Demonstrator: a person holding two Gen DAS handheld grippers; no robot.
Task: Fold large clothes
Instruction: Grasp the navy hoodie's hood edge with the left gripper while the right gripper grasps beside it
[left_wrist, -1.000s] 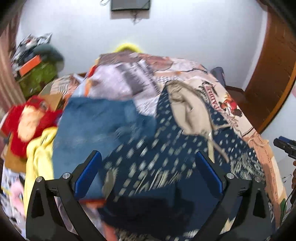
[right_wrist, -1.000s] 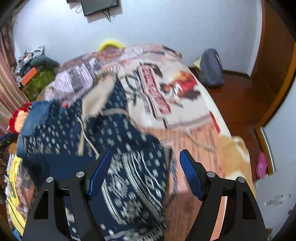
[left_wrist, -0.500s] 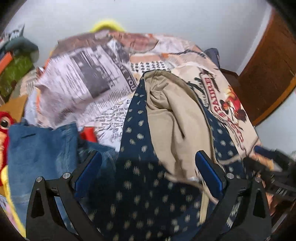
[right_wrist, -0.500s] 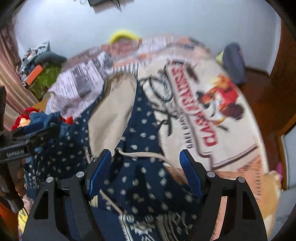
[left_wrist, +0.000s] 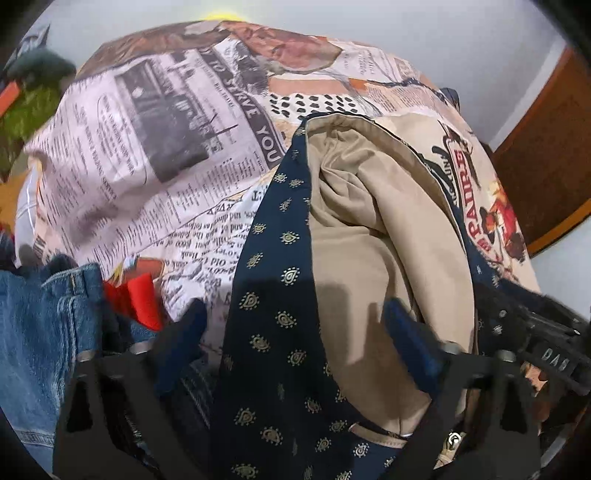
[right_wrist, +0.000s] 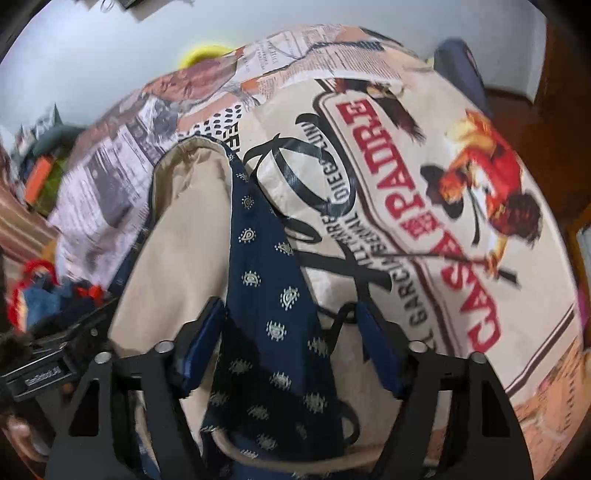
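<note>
A pale wall stands behind the bed, and the bed itself is covered by a printed bedspread, newspaper columns toward its far left corner and a red-lettered poster with a rider toward its right edge. A brown wooden door shows off the bed's right side. My task garment, the navy patterned garment, lies on the middle of the bed with its beige lining turned up and open; in my right view the same garment runs as a narrow navy strip away from me, the lining spread to its left. Blue jeans are heaped at the left edge of the bed, with a scrap of red cloth just beside them. My left gripper hangs low over the garment, its blue-padded fingers spread wide, navy fabric and lining showing in the gap and nothing pinched. My right gripper is also spread wide, with the navy strip lying between the fingers but not clamped. In my left view the right gripper sits at the garment's right side; in my right view the left gripper is at its left side
</note>
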